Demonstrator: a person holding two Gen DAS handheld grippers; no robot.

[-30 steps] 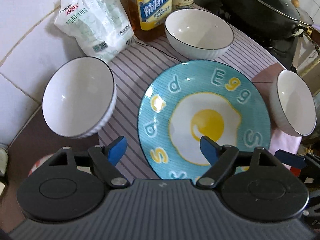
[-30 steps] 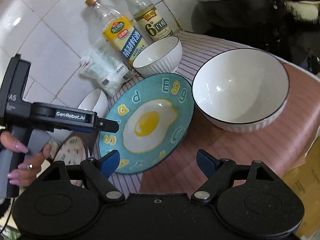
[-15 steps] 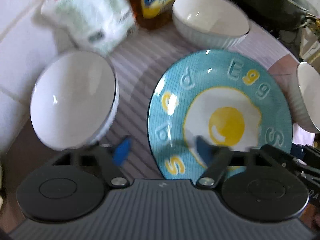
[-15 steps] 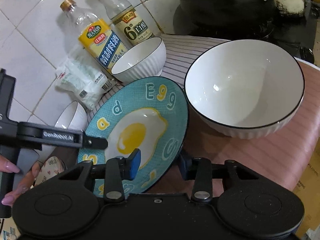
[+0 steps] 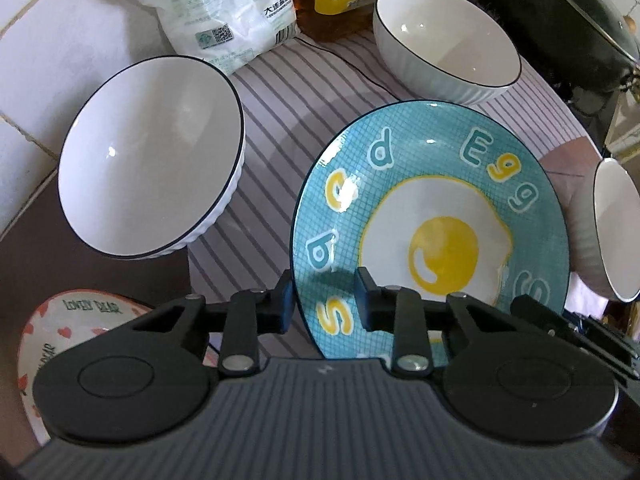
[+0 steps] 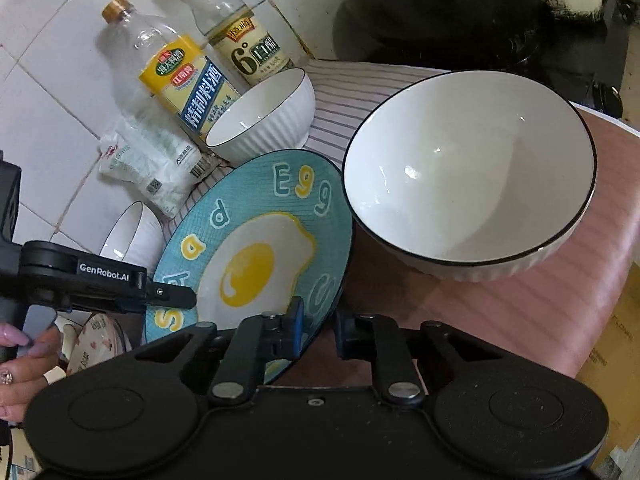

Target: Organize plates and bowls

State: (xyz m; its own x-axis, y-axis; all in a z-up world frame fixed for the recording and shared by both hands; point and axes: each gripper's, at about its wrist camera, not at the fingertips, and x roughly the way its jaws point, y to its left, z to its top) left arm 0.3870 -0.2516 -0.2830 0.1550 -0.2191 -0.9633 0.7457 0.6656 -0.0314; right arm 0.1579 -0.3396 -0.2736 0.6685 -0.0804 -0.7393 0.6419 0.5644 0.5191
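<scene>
Teal egg plate (image 5: 436,216) lies mid-counter on a striped cloth (image 5: 276,128). Its near-left rim sits between the blue pads of the left gripper (image 5: 326,304), and its near-right rim between those of the right gripper (image 6: 318,326). Both sets of jaws have just been closing. The right pair is narrowed onto the rim. The left pair is also narrow, but whether its pads press the rim cannot be told.

Four white ribbed bowls ring the plate: left bowl (image 5: 150,158) by the wall, far bowl (image 5: 446,42), right bowl (image 6: 470,174) just beside the plate on pink covering, and a small patterned dish (image 5: 48,332) at near left.

Far side: white tiled wall (image 6: 52,68), two bottles (image 6: 176,76), a white packet (image 5: 208,8), and a dark lidded pan (image 6: 440,0) at far right.
</scene>
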